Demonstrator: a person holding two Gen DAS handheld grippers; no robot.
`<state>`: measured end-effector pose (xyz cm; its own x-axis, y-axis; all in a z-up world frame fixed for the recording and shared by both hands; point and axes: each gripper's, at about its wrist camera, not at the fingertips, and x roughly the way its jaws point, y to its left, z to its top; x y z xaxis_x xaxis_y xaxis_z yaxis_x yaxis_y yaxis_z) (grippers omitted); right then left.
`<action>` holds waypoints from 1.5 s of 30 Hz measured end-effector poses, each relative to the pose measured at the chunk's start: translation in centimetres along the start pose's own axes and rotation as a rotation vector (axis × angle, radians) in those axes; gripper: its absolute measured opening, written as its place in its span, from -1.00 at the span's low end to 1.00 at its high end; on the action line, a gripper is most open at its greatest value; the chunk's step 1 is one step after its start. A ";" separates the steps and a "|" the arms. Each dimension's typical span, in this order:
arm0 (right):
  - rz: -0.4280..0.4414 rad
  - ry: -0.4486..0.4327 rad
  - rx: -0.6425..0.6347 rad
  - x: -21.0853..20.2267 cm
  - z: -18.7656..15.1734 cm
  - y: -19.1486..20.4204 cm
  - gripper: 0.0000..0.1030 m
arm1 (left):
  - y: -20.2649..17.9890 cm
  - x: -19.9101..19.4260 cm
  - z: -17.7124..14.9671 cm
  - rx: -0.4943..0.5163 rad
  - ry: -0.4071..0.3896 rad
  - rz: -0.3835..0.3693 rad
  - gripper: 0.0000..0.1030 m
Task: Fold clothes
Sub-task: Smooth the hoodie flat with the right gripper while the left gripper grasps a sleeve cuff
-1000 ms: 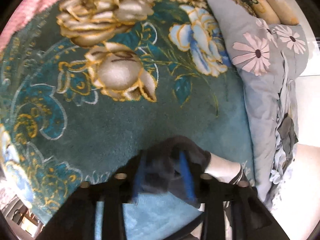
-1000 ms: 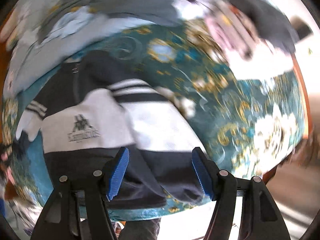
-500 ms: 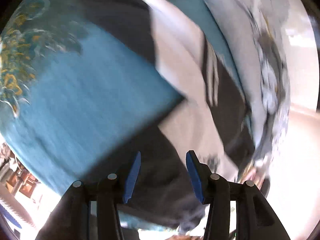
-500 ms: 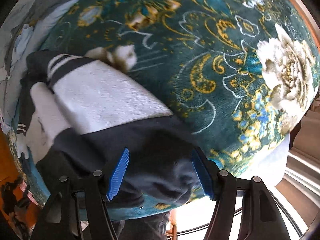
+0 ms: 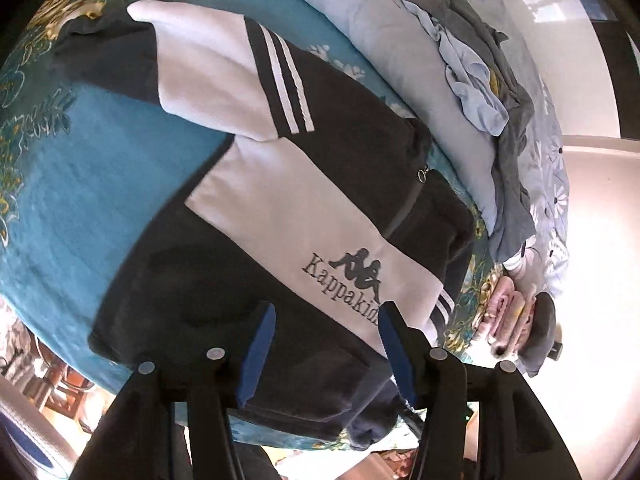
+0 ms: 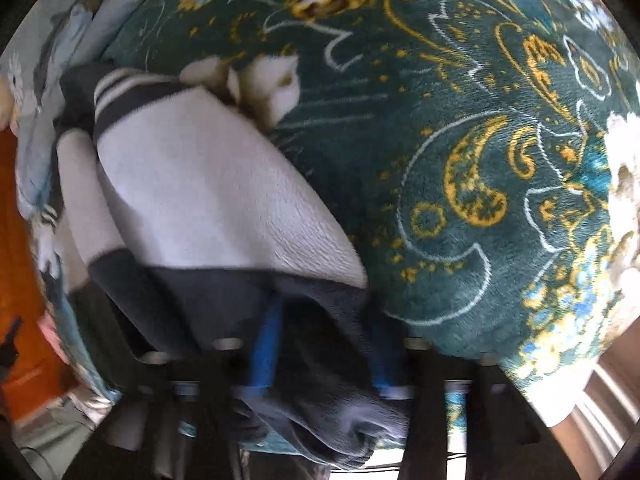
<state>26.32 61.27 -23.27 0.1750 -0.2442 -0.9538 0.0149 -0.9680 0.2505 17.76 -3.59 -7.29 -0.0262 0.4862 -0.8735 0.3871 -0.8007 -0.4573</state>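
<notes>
Sweatshirt (image 5: 288, 208), navy and white with a Kappa Kids logo, lies spread on the teal floral blanket (image 5: 80, 184) covering the bed.

Left wrist view, left to right: bare blanket; sleeve folded across the chest, two white stripes on it; zip collar; then a pale blue floral duvet (image 5: 400, 32) with a crumpled grey and blue garment (image 5: 480, 80) on top; at far right a folded pink item (image 5: 508, 312) near the bed edge. Left gripper (image 5: 324, 344) is released, blue pads spread wide over the navy hem; no cloth between them. Whether the pads touch the fabric cannot be told.

Right wrist view, left to right: orange-brown floor at the edge; the sweatshirt (image 6: 208, 184) bunched and lifted at its navy edge; then open blanket (image 6: 480, 160) with gold paisley and white flowers. Right gripper (image 6: 324, 344) is clenched on navy cloth, which drapes over both blue pads. View is motion-blurred at lower left.

Only the left view shows the logo, duvet and clothes pile; only the right view shows the gathered hem.
</notes>
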 end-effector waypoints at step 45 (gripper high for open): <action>-0.287 -0.222 -0.171 -13.9 0.6 13.5 -0.03 | 30.4 -8.0 15.8 -0.592 -0.402 0.011 0.19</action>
<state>23.47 51.54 -6.69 -0.0766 0.0102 -0.9970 0.1990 -0.9797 -0.0253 15.18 -37.40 -16.82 -0.3130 0.2210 -0.9237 0.8215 -0.4250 -0.3801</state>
